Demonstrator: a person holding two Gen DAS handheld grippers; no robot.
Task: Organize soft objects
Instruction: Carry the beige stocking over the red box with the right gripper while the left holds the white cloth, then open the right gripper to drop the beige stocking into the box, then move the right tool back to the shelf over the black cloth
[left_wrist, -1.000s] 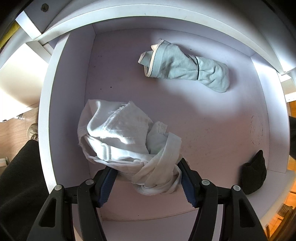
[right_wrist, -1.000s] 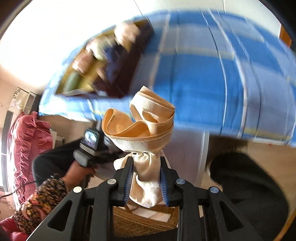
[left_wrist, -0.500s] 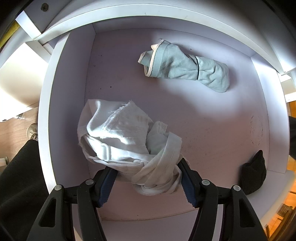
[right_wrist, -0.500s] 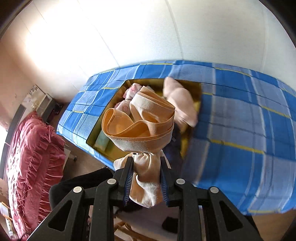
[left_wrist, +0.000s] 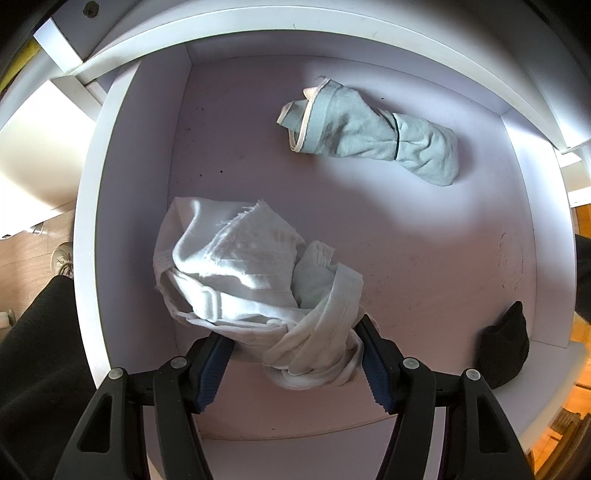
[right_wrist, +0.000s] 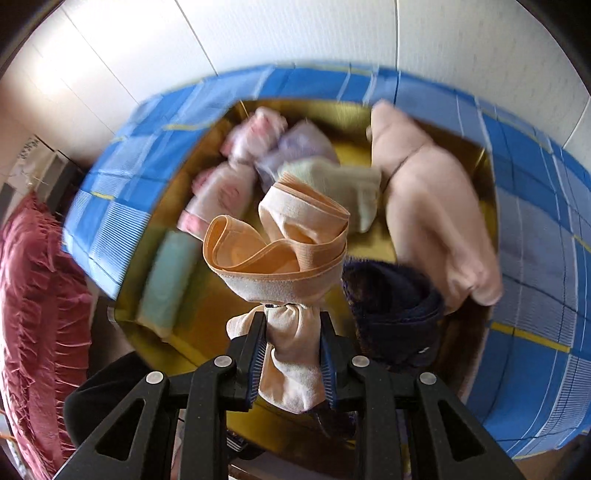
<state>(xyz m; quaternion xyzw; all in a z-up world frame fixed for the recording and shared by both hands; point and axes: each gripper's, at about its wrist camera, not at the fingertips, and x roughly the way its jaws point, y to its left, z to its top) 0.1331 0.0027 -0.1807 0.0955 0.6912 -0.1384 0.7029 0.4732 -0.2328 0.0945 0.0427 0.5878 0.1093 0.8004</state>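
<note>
While I steer from here, the coming move turns on this: the yellow-lined box (right_wrist: 369, 110) on the blue checked cloth (right_wrist: 554, 229) fills the frame centre just beyond my right gripper (right_wrist: 291, 343), whose jaws are pinched tight on a peach garment (right_wrist: 284, 236), its long axis running up the frame from the jaws. That box holds rolled pink, lilac, green and teal pieces plus a dark one at lower right. In the left view the white drawer (left_wrist: 122, 147) holds a pale blue roll (left_wrist: 369, 129) at upper right, a black item (left_wrist: 506, 347) at lower right, and the white garment (left_wrist: 258, 288). My left gripper (left_wrist: 295, 358) stands half open astride its lower end; I cannot tell whether it grips.
</note>
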